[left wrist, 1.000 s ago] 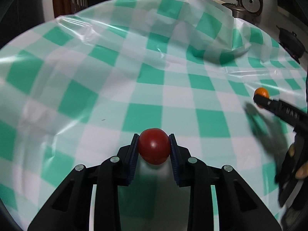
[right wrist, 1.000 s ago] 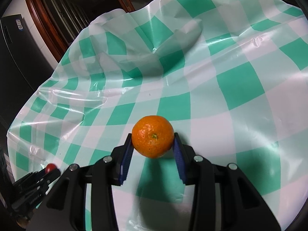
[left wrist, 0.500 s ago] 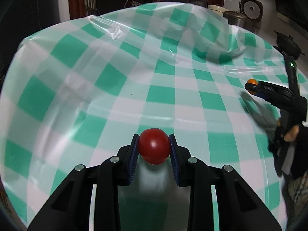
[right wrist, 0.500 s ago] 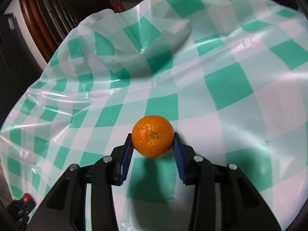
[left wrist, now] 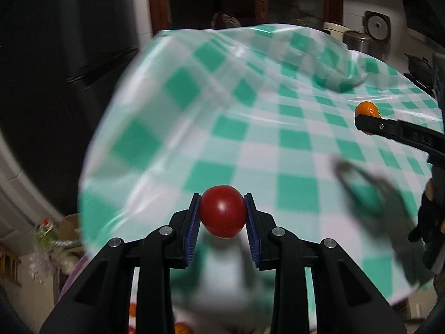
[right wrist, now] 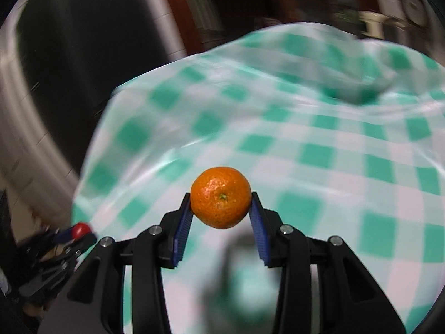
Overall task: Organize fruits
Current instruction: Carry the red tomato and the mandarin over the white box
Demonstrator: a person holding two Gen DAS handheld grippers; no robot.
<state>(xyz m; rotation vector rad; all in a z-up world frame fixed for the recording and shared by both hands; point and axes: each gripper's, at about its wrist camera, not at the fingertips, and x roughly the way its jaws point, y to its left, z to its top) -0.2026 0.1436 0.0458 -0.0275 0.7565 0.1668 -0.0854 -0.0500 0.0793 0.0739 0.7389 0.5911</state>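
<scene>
Both sets of jaws are pinching fruit, left gripper (left wrist: 222, 217) on a red tomato (left wrist: 222, 215) low-centre, right gripper (right wrist: 221, 213) on a tangerine (right wrist: 220, 197) mid-frame, over a blurry green-and-white checked tablecloth (left wrist: 292, 150), dark room upper left.

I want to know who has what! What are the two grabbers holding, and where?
Left gripper: red tomato, pinched at its sides. Right gripper: orange, same way.

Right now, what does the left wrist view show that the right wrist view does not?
Only the left wrist view shows fruit below the table edge and a clear rice cooker. Only the right wrist view shows the orange's stem end. Both share the tomato, shut in the left gripper, the orange, shut in the right gripper, and the checked tablecloth.
</scene>
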